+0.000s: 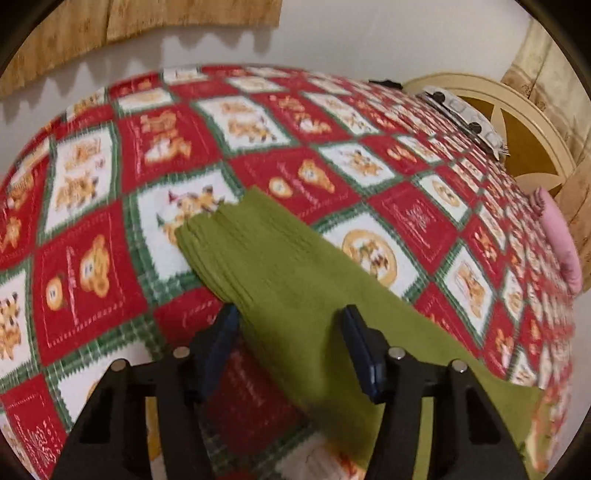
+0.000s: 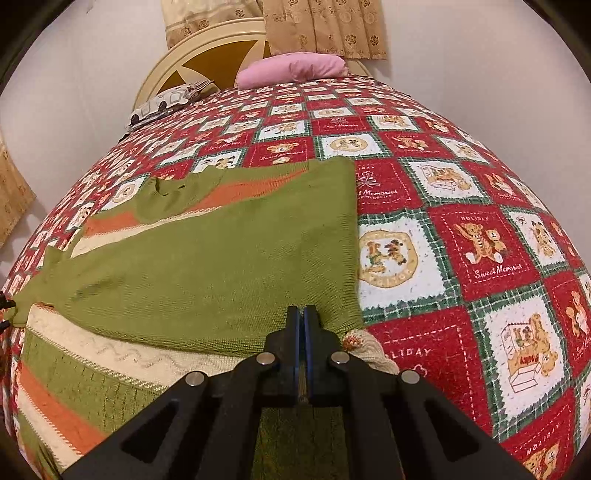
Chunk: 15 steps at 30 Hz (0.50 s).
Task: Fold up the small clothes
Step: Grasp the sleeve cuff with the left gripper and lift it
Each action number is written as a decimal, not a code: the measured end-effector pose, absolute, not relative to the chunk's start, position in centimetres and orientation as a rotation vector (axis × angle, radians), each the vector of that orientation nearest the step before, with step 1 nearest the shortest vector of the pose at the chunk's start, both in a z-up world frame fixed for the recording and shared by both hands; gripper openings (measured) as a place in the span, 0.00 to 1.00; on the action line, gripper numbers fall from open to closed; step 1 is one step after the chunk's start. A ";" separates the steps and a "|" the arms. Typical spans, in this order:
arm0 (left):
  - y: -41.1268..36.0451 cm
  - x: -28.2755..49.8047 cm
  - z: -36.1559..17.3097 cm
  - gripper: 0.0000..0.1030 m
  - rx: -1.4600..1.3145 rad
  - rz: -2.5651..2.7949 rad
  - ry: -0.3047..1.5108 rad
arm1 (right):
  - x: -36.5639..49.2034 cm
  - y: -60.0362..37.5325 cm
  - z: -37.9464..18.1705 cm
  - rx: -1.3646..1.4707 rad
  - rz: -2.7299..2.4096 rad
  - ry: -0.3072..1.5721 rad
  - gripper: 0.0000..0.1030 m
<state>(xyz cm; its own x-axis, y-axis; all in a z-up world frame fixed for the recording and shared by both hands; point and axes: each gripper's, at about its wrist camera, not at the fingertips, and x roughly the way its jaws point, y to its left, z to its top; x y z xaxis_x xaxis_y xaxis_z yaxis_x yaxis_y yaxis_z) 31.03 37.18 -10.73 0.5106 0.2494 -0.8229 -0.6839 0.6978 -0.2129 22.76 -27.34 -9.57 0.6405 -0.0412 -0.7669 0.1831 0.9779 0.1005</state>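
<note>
A green knitted sweater (image 2: 221, 266) with orange and cream stripes lies flat on the bed, one green part folded over the striped body. My right gripper (image 2: 303, 310) is shut, its tips pinching the lower edge of that folded green fabric, which puckers around them. In the left wrist view a long green sleeve (image 1: 273, 251) runs slantwise across the quilt, its ribbed cuff at the far end. My left gripper (image 1: 290, 314) stands open astride the sleeve. One finger (image 1: 225, 332) is at the sleeve's left edge and the other finger (image 1: 356, 332) is over the cloth. The pads do not press on it.
A red, white and green teddy-bear quilt (image 2: 480, 258) covers the bed. By the cream headboard (image 2: 207, 48) lie a pink pillow (image 2: 291, 68) and a black-and-white patterned cushion (image 2: 166, 103). Gold curtains (image 2: 325, 26) hang on the wall behind.
</note>
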 end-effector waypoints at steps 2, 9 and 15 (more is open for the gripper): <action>36.5 31.3 -10.8 0.58 -0.535 0.624 0.867 | 22.8 -27.4 -9.5 0.178 -0.127 0.867 0.02; 36.5 31.2 -10.8 0.54 -0.502 0.637 0.829 | 22.7 -27.5 -9.5 0.186 -0.123 0.864 0.02; 35.7 31.6 -10.5 0.11 -0.453 0.627 0.818 | 22.7 -27.5 -9.6 0.188 -0.123 0.863 0.02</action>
